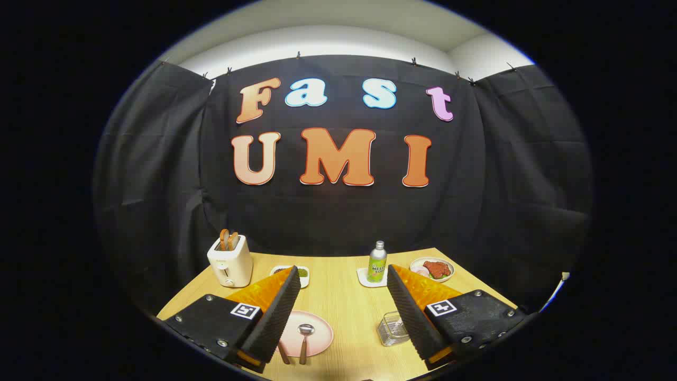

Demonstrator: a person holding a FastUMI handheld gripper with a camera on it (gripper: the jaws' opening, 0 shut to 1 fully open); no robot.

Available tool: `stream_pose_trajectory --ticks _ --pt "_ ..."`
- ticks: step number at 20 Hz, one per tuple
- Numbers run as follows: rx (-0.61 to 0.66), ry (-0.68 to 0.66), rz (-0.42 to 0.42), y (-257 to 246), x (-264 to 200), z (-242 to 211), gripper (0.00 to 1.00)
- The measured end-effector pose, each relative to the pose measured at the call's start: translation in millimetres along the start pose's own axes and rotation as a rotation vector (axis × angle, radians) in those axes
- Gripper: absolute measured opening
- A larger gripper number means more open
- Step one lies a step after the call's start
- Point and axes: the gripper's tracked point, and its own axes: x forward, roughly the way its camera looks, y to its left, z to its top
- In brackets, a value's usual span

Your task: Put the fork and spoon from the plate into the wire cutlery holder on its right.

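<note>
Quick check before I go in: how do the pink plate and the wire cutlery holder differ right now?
The pink plate is flat, opaque and round; the wire cutlery holder is a see-through upright basket. The plate carries the spoon and a second handle beside it, half hidden by a finger; the holder looks empty. The plate sits by one finger of the open hand-held gripper, the holder against the other. Both rest on the wooden table.

Light wooden tabletop [344, 312]; toaster [230, 261] at far left corner; small dish [302, 273] beside it; bottle [377, 262] on coaster [365, 279] near far edge; food plate [432, 268] at far right; pink plate [312, 333] and wire cutlery holder [392, 328] near front edge.
</note>
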Motion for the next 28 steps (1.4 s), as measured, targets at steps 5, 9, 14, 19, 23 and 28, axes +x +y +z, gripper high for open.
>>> stream_pose_trajectory --ticks 5,9,14,19,23,28 --pt "-0.016 -0.023 -0.016 -2.3 -6.9 5.8 0.99" --pt "-0.019 -0.024 -0.015 -0.6 -8.1 6.3 0.98" --pt "-0.013 -0.014 -0.022 -7.7 -9.8 1.7 0.99" --pt "-0.008 0.022 -0.026 -11.0 -3.9 -9.9 0.99" --pt "0.007 0.066 0.003 2.6 2.2 -24.8 0.99" --pt "-0.026 0.138 0.017 13.3 9.2 -58.9 0.99"
